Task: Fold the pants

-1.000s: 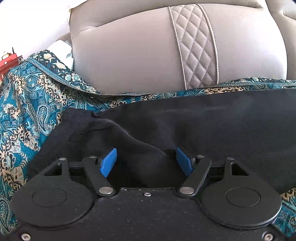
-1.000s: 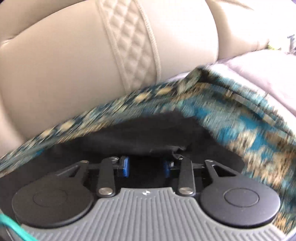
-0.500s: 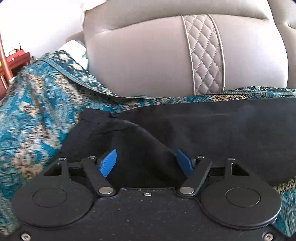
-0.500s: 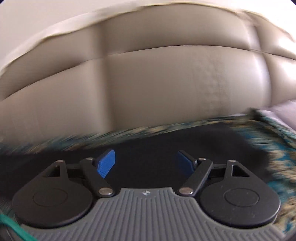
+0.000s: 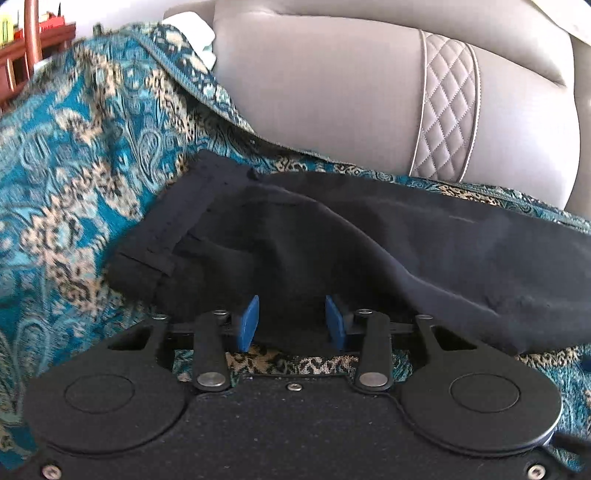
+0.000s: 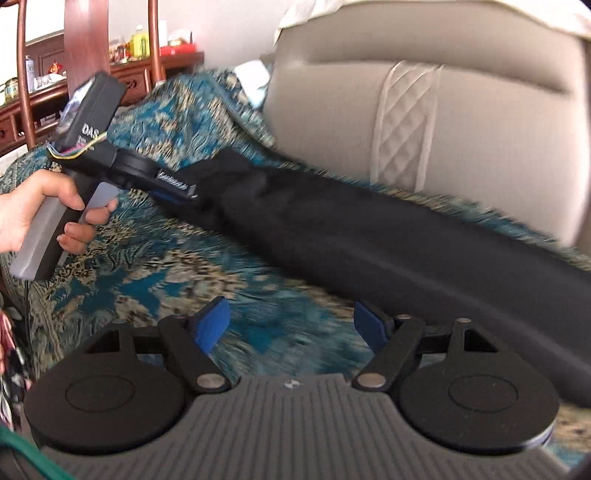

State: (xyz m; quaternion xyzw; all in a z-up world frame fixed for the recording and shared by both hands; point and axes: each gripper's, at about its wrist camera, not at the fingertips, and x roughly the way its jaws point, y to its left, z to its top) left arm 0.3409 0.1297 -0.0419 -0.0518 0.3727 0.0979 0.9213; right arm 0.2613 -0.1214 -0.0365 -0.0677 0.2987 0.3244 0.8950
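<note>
Black pants [image 5: 406, 251] lie stretched along a teal patterned sofa cover [image 5: 74, 166], below the grey backrest. My left gripper [image 5: 291, 325] sits at the near edge of their waist end, and its jaws are closing with a raised fold of black cloth between the blue pads [image 5: 248, 325]. The right wrist view shows a hand [image 6: 33, 206] holding that left gripper [image 6: 177, 186] at the left end of the pants [image 6: 351, 229]. My right gripper [image 6: 291, 325] stands open over the bare cover [image 6: 166, 258], a little in front of the pants, with nothing between its fingers.
The grey sofa backrest [image 6: 332, 110] with a quilted strip rises right behind the pants. Dark wooden furniture [image 6: 37, 99] with bottles and small items stands at the far left, beyond the sofa's end. A white cloth [image 5: 199, 33] is tucked by the backrest.
My right gripper swung left along the sofa, opened wide and left the pants. My left gripper's pads have come closer together around the fold, and it has drawn back toward the waist edge.
</note>
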